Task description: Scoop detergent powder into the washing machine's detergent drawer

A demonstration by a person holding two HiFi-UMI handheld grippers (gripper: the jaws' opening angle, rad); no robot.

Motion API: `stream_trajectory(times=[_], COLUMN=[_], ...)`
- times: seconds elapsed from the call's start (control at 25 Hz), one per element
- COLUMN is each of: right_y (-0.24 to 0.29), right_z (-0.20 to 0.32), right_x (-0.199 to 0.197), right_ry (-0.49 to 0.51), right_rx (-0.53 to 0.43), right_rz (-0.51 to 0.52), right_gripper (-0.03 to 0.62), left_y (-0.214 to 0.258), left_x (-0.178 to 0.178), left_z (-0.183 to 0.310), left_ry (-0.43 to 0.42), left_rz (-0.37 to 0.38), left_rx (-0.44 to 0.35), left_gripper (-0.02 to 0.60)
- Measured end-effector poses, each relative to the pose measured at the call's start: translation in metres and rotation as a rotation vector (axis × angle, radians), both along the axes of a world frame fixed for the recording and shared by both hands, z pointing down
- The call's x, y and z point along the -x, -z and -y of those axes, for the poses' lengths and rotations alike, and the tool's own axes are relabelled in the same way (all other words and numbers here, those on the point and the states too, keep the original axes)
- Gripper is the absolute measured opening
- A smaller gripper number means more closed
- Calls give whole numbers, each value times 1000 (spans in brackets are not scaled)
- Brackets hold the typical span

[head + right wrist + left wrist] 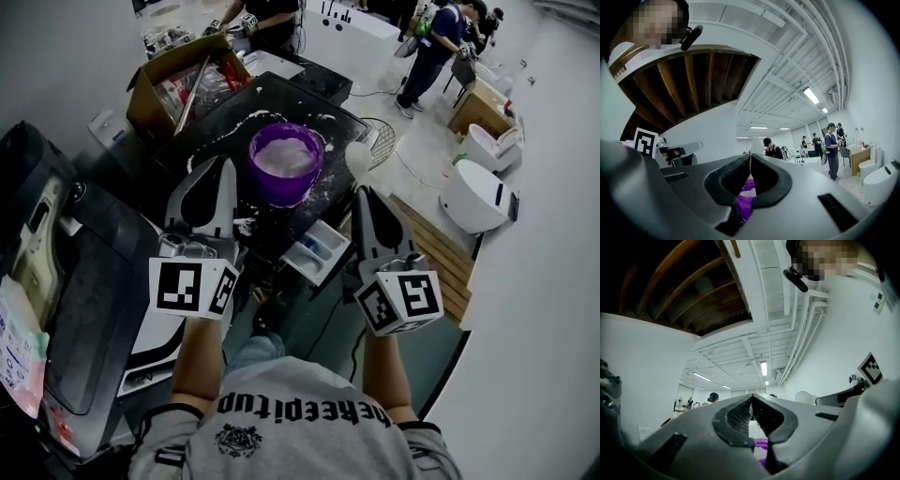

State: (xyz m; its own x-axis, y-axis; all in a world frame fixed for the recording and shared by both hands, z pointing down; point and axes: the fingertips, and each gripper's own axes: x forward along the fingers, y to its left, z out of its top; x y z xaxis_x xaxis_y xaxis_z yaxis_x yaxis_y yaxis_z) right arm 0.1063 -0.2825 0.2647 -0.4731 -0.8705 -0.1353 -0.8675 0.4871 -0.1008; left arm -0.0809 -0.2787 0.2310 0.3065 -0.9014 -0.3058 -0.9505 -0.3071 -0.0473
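A purple bucket [284,161] holding white detergent powder stands on the black, powder-dusted washing machine top [281,98]. The detergent drawer [316,247] is pulled out below the front edge, between my two grippers. My right gripper [360,190] is shut on the handle of a white scoop [357,157], held just right of the bucket. From the right gripper view the scoop [756,146] shows edge-on above the jaws, with the bucket [745,197] behind. My left gripper [229,165] is shut just left of the bucket, and nothing held shows. In the left gripper view its jaws meet in front of the bucket [761,452].
An open cardboard box [178,80] sits behind the machine at the left. A dark appliance [84,281] stands at my left. A wooden pallet [439,246] and white toilets [473,194] lie to the right. People [436,42] stand at the back.
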Motion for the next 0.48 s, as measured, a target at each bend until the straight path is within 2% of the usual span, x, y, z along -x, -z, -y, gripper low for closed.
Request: stream_trajectory(times=[0.28,0.48], right_y=[-26,-44], right_z=[46,71], right_x=[27,48], right_ry=[58,145], right_rx=[151,268], right_rz=[-118,-123], right_gripper=[6,5], left_y=[-6,-19], left_x=[8,14], left_z=[39,62], left_ry=[-39,-65], left_rz=[7,9], left_rx=[12,38], left_gripper=[3,3])
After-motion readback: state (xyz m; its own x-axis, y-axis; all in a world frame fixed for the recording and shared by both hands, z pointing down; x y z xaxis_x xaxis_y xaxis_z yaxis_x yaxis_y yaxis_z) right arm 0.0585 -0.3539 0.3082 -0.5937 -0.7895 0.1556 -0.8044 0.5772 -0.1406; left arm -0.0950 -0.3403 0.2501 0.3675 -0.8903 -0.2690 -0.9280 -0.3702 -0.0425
